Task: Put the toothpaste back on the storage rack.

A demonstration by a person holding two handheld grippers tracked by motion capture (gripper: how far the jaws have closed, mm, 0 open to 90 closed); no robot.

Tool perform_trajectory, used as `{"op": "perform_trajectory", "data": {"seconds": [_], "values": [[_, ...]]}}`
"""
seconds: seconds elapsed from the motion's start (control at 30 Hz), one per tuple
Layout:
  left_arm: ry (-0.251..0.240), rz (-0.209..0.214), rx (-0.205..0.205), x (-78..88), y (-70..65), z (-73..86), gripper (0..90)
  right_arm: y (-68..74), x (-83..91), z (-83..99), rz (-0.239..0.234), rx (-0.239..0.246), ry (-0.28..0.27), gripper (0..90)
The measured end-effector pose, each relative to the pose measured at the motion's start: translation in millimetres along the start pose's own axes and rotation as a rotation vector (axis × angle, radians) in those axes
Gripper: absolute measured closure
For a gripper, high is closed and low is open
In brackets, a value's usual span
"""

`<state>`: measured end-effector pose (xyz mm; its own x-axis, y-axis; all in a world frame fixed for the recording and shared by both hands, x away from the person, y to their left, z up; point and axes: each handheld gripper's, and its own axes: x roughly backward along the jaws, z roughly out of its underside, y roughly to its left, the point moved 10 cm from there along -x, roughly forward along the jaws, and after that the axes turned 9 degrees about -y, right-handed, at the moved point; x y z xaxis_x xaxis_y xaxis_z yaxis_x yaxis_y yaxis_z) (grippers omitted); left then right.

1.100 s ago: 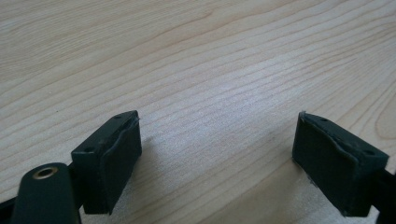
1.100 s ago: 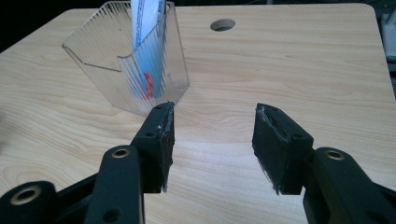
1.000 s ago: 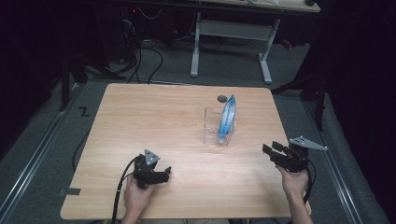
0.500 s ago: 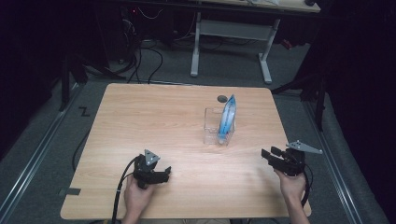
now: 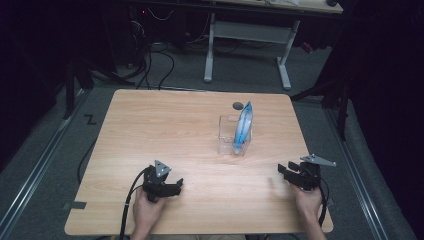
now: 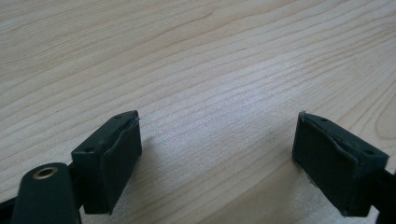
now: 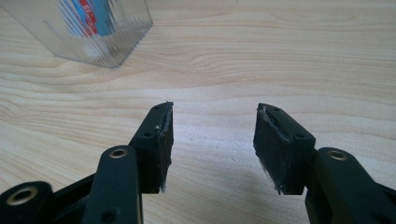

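A clear ribbed plastic container [image 5: 231, 139] stands right of the table's middle, with a blue pouch [image 5: 243, 124] upright inside it. In the right gripper view the container [image 7: 93, 32] sits at the top left, showing blue and red print through its wall. My left gripper [image 5: 175, 186] rests low at the front left, open, with bare wood between its jaws [image 6: 217, 158]. My right gripper [image 5: 286, 172] is at the front right, near the tabletop, open and empty [image 7: 212, 140], a short way in front of the container.
A small dark round spot [image 5: 238, 105] lies on the wooden table [image 5: 150, 125] just behind the container. Cables trail from both grippers over the front edge. A white desk frame [image 5: 245, 35] and floor cables stand beyond the far edge.
My right gripper has sunk toward the tabletop. The left gripper, the container and the pouch have stayed where they were.
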<state>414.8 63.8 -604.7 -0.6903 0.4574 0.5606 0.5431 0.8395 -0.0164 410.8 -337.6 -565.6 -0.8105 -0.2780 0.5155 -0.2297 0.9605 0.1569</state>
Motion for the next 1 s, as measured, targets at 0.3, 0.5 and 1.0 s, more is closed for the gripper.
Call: {"op": "perform_trajectory", "data": {"seconds": [0.3,0.5,1.0], "values": [[0.0,0.0,0.0,0.0,-0.1,0.0,16.1,-7.2,-5.4,10.0,0.019,-0.004,0.012,47.5],[0.0,0.0,0.0,0.0,-0.1,0.0,16.1,-6.5,-10.2,16.2,0.04,0.034,0.029,46.3],[0.0,-0.001,0.001,-0.1,-0.2,0.0,16.1,-4.3,-15.8,26.2,0.068,0.087,0.036,43.4]]}}
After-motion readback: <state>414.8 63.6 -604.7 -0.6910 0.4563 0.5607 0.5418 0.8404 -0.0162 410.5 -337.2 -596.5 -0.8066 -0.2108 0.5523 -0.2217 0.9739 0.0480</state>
